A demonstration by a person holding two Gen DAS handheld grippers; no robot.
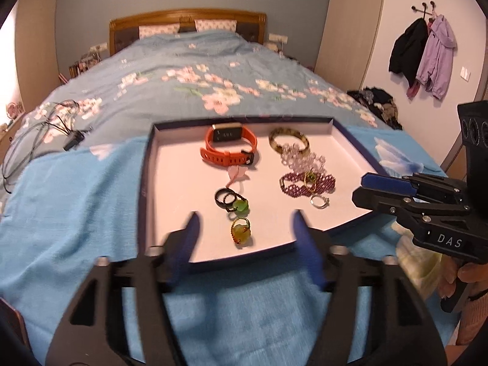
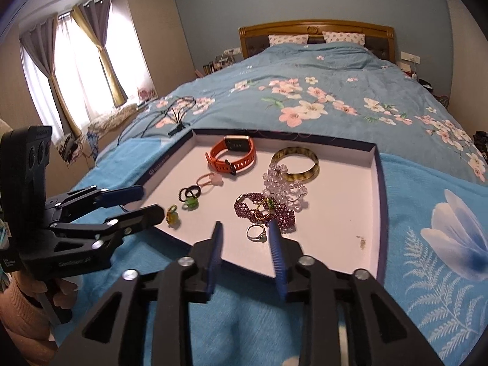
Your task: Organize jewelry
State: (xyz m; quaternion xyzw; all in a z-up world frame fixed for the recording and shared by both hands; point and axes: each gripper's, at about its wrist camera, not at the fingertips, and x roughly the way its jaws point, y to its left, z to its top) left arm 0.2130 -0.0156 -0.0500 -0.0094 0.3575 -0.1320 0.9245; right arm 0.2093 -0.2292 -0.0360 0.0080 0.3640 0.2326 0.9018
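Jewelry [image 2: 263, 210]: beaded, glassy, round.

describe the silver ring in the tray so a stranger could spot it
On the bed, find the shallow white tray. The thin silver ring lies near its front edge, just before the purple beaded bracelet. It alone is plain bright metal; the other rings are dark or green.

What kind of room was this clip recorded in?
A bedroom, almost certainly. A bed with a wooden headboard and pillows fills the view, curtains hang at a window, and jackets hang on wall hooks. The jewelry tray sits on the bed.
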